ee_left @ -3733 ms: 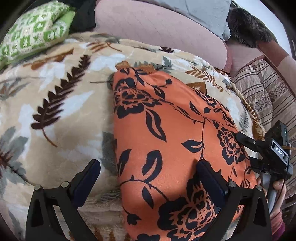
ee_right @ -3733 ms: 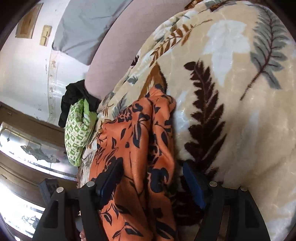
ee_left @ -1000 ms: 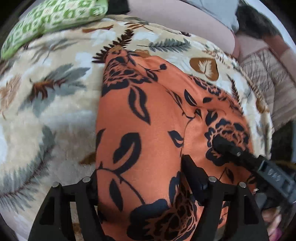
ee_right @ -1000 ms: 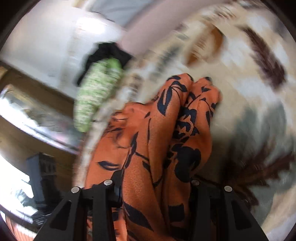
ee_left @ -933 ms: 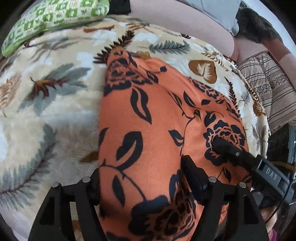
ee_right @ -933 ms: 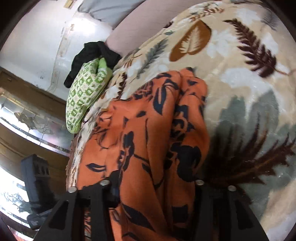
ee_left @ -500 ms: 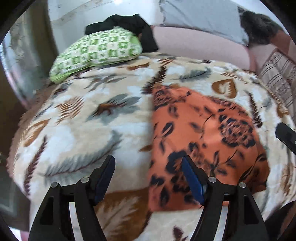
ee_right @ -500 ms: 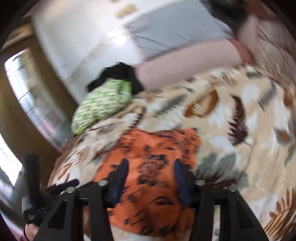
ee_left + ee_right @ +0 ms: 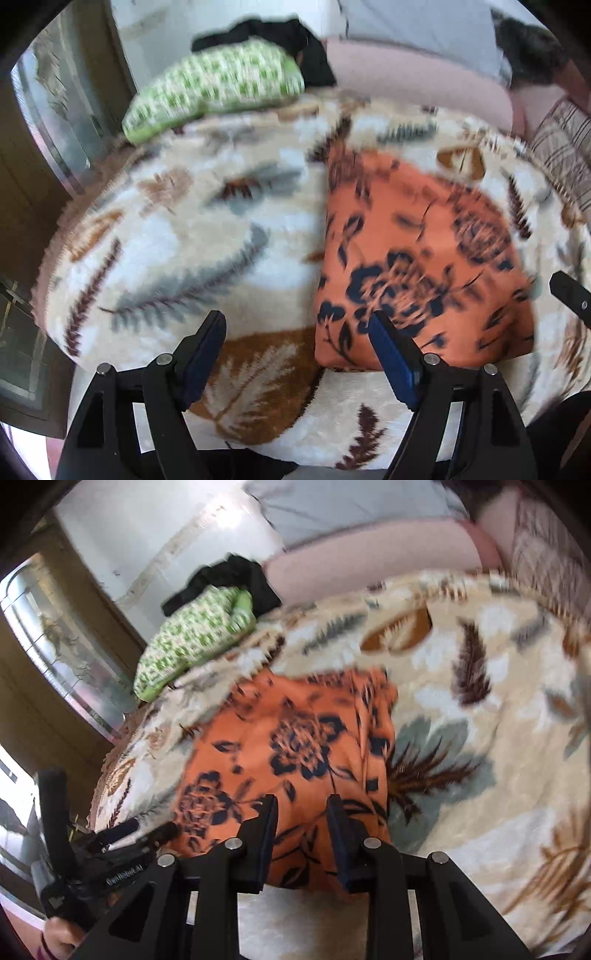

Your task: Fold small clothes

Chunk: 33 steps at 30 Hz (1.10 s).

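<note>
An orange garment with black flowers (image 9: 424,258) lies folded in a rough rectangle on a beige leaf-print blanket (image 9: 184,240); it also shows in the right wrist view (image 9: 295,760). My left gripper (image 9: 295,350) is open and empty, held above the blanket near the garment's near left corner. My right gripper (image 9: 301,812) is open with a narrower gap, empty, above the garment's near edge. The left gripper also shows in the right wrist view (image 9: 110,853). Both views are motion-blurred.
A green patterned pillow (image 9: 218,88) and a black cloth (image 9: 280,33) lie at the blanket's far edge. A pink sofa back (image 9: 417,85) with a grey cushion (image 9: 417,26) stands behind. Striped fabric (image 9: 565,155) is at the right. A wooden glass-front cabinet (image 9: 55,657) stands left.
Both grippers have let go of the orange garment and pulled back and up from it. The garment now lies folded flat on the blanket. The left jaws have opened wider.
</note>
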Motion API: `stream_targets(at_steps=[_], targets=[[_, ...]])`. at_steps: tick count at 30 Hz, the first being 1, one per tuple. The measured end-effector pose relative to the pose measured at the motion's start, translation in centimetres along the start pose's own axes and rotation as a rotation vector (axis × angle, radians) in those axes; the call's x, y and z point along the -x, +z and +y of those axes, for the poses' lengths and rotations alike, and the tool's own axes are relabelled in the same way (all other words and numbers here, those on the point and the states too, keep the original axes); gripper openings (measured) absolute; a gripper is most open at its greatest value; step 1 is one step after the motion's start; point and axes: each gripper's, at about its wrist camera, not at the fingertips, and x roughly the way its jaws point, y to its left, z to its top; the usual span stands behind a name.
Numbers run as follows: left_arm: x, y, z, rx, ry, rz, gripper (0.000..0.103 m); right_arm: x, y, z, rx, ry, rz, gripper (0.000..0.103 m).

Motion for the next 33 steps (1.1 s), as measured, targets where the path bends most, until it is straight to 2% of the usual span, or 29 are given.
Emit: stream_targets(at_steps=[6,9,13,18,19,20,22,24,33], targets=[[8.6,1.2,-0.5,-0.013,0.044,-0.185,0.081,7.7,1.0,3.7,0.121,-0.086,-0.13,0.031],[11.8,1.3,-0.4,-0.011,0.066,-0.25,0.082,11.0,0.8,5.5,0.171,-0.119,-0.178,0.031],[15.2,1.0,-0.1,-0.003,0.075,-0.306,0.082,14.8,0.4,7.5,0.215,-0.135,-0.231,0.031],[18.8,0.2,0.2,-0.002,0.088,-0.358,0.082,17.4,-0.3,9.2,0.243,-0.119,-0.25,0.034],[19.4,0.1,0.4,0.005,0.09,-0.369,0.082,18.0,-0.5,9.5,0.243,-0.121,-0.259,0.038],[19.8,0.0,0.5,0.009,0.089,-0.374,0.082,18.1,-0.6,9.7,0.245,-0.126,-0.265,0.053],[20.7,-0.3,1.0,0.022,0.082,-0.387,0.082,18.8,-0.9,10.1,0.249,-0.122,-0.286,0.071],[21.6,-0.6,1.6,0.038,0.078,-0.403,0.082,19.5,-1.4,10.4,0.254,-0.111,-0.312,0.071],[23.7,-1.6,2.6,0.046,0.066,-0.446,0.082,19.0,-2.0,11.6,0.277,-0.118,-0.283,0.071]])
